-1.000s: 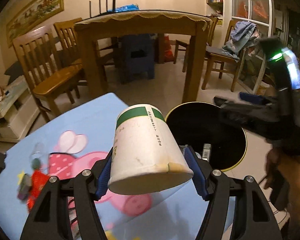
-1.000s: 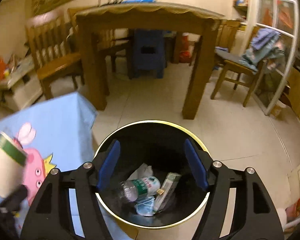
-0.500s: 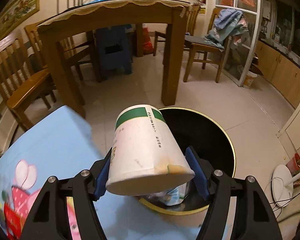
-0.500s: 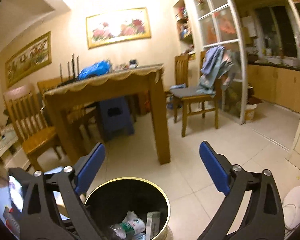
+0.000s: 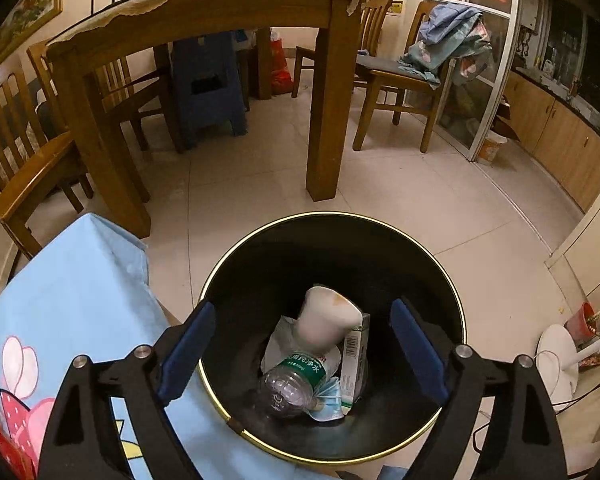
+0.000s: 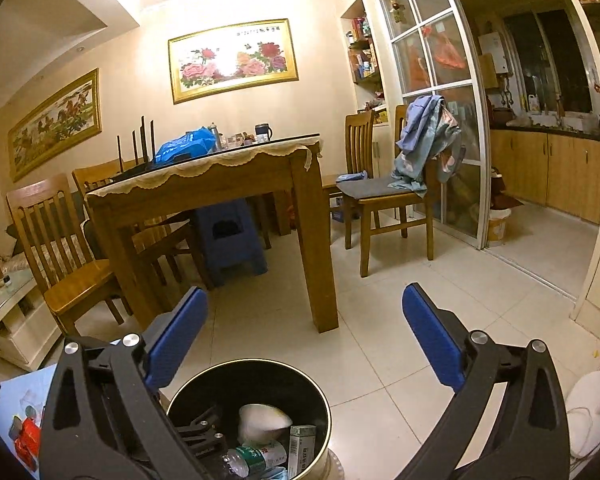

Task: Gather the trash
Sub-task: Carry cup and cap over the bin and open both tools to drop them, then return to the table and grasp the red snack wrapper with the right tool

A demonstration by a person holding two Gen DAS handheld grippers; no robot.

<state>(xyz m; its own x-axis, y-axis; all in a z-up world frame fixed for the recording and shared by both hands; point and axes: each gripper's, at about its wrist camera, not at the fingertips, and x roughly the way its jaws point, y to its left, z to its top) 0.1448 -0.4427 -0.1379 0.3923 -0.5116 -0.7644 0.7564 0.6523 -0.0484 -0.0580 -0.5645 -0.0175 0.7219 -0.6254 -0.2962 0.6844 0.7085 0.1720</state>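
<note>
Where it lies binned, the paper cup [image 5: 329,319] looks white, perhaps stained.

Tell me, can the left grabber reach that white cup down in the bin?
Probably yes. The left gripper hangs right above the open bin, jaws opening with nothing between them, and the cup lies on top of the bottle, uncovered.

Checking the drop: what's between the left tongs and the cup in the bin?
Nothing: in the left wrist view the opening left tongs hang over the bin, only air above the paper cup.
</note>
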